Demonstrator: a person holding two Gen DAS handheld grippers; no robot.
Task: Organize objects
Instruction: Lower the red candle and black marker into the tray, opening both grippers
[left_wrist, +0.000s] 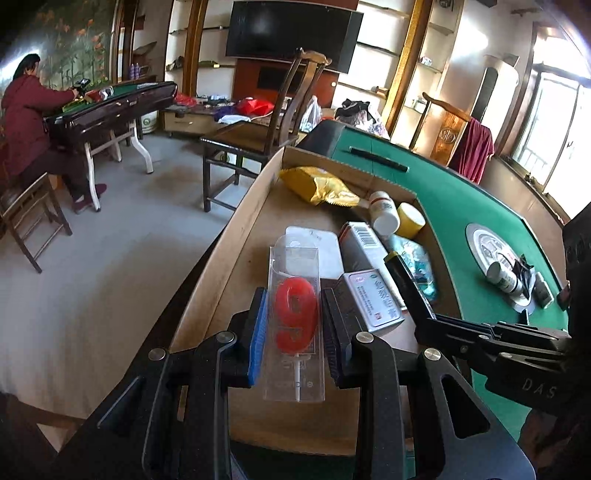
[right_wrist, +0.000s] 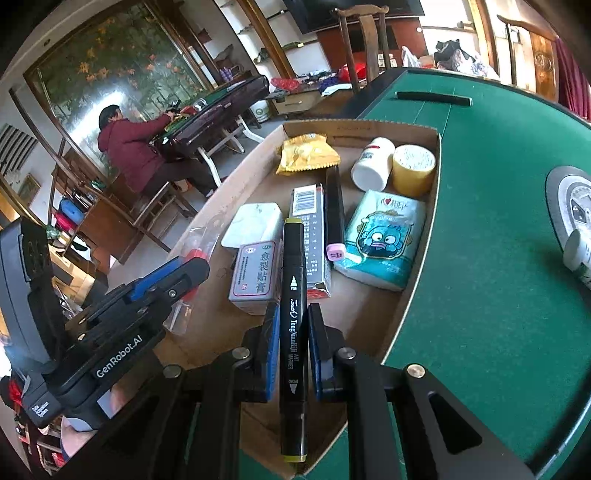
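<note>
In the cardboard tray (right_wrist: 373, 127), the bottle (right_wrist: 371, 164) lies beside the tape roll (right_wrist: 413, 168), behind the tissue pack (right_wrist: 382, 240).

red 9 candle pack (left_wrist: 295, 317): upright, gripped | black art marker (right_wrist: 293, 325): gripped, over cardboard tray (right_wrist: 417, 273)

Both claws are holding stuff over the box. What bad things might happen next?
The right gripper holds the long black marker near its middle, so it might swing and bump the pink plaster box below. The left gripper pinches the thin clear candle pack; it might slip or get crushed. Both grippers hover close together over the crowded cardboard box, so they might collide.
</note>
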